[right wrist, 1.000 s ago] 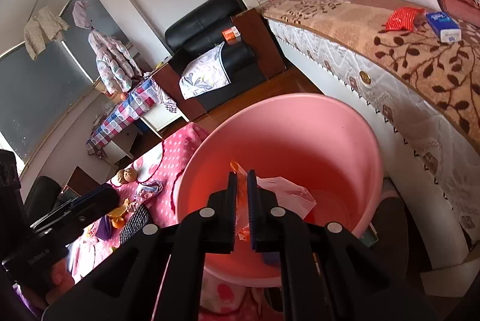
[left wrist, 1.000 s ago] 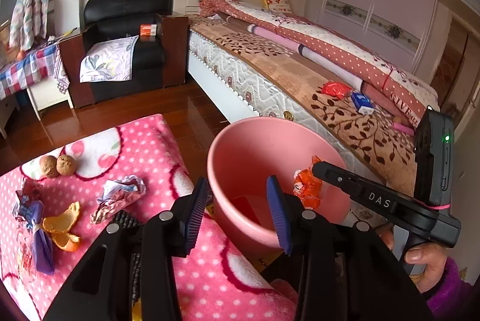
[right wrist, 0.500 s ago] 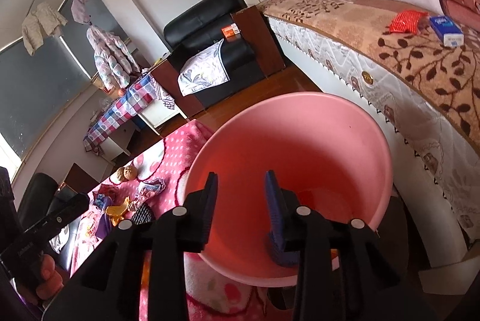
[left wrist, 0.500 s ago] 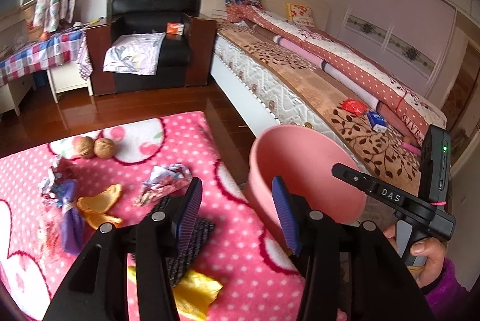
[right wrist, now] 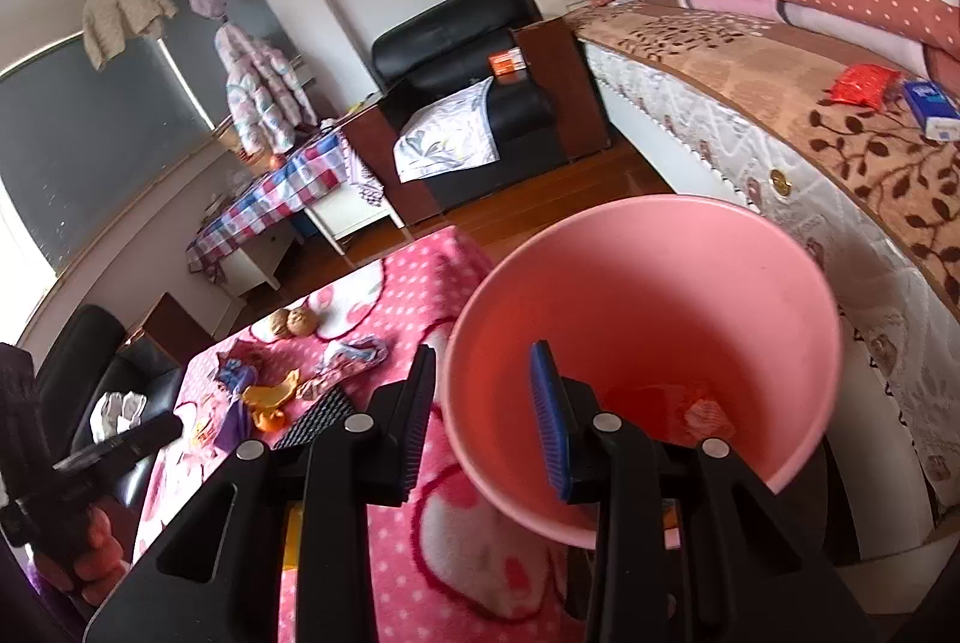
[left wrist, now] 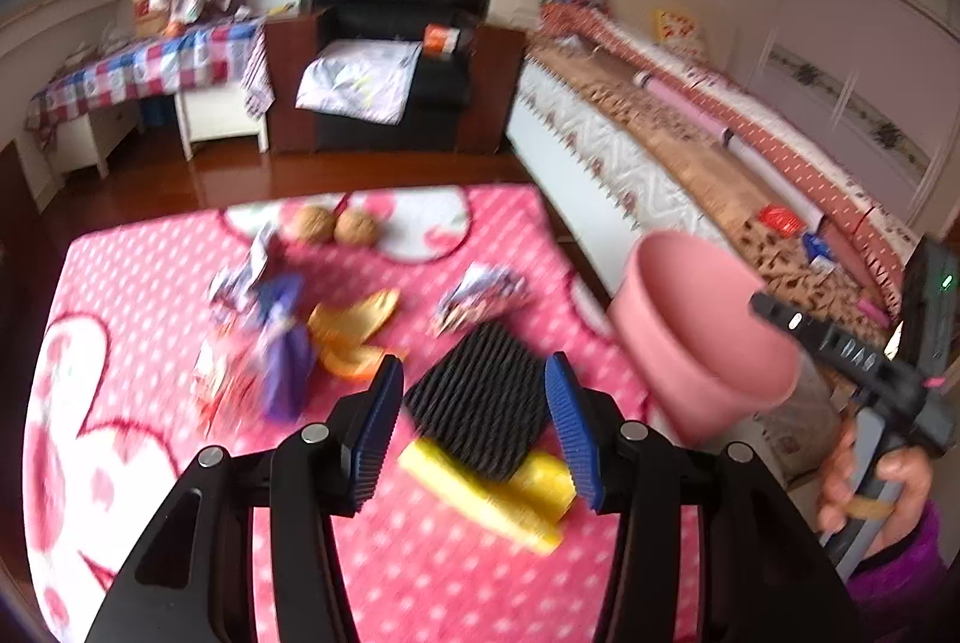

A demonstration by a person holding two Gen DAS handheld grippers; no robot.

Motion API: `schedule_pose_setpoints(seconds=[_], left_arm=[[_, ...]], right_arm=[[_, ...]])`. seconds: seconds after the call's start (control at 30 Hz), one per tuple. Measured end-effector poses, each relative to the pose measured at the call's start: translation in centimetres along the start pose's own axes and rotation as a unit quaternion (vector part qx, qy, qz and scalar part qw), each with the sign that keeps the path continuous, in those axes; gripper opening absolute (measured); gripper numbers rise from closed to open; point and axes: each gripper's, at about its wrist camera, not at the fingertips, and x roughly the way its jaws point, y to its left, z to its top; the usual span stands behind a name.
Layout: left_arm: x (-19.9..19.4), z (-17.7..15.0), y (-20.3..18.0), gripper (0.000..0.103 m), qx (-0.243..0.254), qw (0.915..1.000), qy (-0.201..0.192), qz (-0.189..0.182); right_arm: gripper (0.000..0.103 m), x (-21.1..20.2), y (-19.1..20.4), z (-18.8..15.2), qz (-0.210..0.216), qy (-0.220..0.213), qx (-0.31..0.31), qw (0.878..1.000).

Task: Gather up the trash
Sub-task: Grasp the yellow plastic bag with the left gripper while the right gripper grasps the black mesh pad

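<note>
Lying on the pink polka-dot worktop, from left to right, are a crumpled purple wrapper, curled orange peel, a black ribbed pad atop a yellow wrapper, and a crumpled foil wrapper. The left hand-held gripper hovers released above the black pad, gripping nothing. Further right, a round pink plastic bucket stands beside the worktop with orange trash at its bottom; the right hand-held gripper is released and empty, straddling the bucket's near rim.

Pink bucket holds orange wrappers; scraps litter the pink blanket.
</note>
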Motion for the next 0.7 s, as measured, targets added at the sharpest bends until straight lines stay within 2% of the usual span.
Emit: schedule_pose_setpoints(seconds=[0.23,0.3,0.5,0.57,0.6,0.7], left_arm=[[2.3,-3.3,0.6,0.049,-0.032,0.9964,0.077,-0.015],[3.0,-3.7,0.3,0.049,-0.036,0.9943,0.097,-0.026],[5.2,-4.3,-1.1,0.049,-0.029,0.9898,0.138,-0.020],[5.9,-4.5,-1.1,0.040,-0.033,0.9881,0.149,-0.017],[6.2,-4.6,-1.0,0.031,-0.036,0.9868,0.157,-0.016],[6.4,-5.0,-0.3,0.020,-0.048,0.9853,0.163,-0.012]], right_arm=[[0.033,0.3,1.7,-0.6,0.016,0.013,-0.018,1.000],[0.033,0.4,1.9,-0.8,0.020,0.016,-0.021,0.999],[0.033,0.9,3.6,-1.9,0.040,0.038,-0.039,0.998],[0.033,1.2,4.3,-2.4,0.043,0.046,-0.046,0.997],[0.033,1.5,4.6,-2.6,0.046,0.051,-0.049,0.996],[0.033,2.0,5.3,-3.3,0.051,0.063,-0.057,0.995]])
